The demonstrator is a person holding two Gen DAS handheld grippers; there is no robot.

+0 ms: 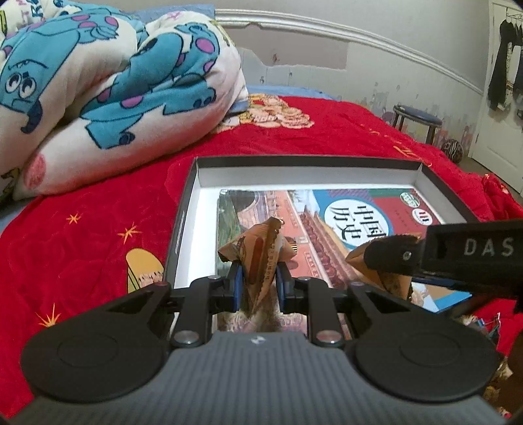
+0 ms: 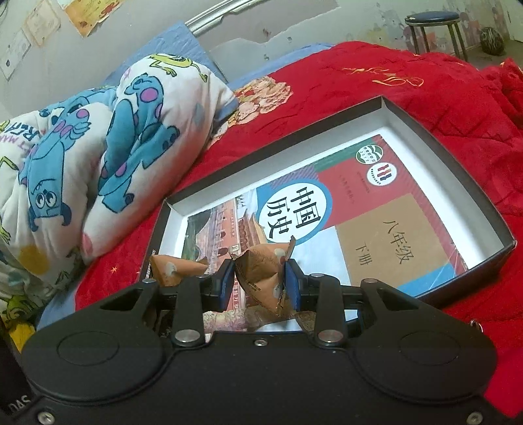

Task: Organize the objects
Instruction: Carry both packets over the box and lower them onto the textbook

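Observation:
A shallow black box with a white inside (image 1: 196, 176) (image 2: 389, 111) lies on the red bed cover. A Chinese history textbook (image 1: 356, 212) (image 2: 376, 229) lies flat in it. My left gripper (image 1: 258, 278) is shut on an orange-brown snack packet (image 1: 261, 248) and holds it over the book's near left part. My right gripper (image 2: 260, 281) is shut on a second orange-brown snack packet (image 2: 261, 268) over the book's near edge. In the left wrist view the right gripper's body (image 1: 470, 251) comes in from the right with its packet (image 1: 385, 274). The left gripper's packet also shows in the right wrist view (image 2: 173, 268).
A rolled blue-monster quilt (image 1: 108, 85) (image 2: 98, 137) lies left of the box on the red bed cover (image 1: 98, 209) (image 2: 425, 65). A dark stool (image 1: 416, 121) (image 2: 431, 19) and a dark ball (image 1: 452, 148) stand on the floor beyond the bed.

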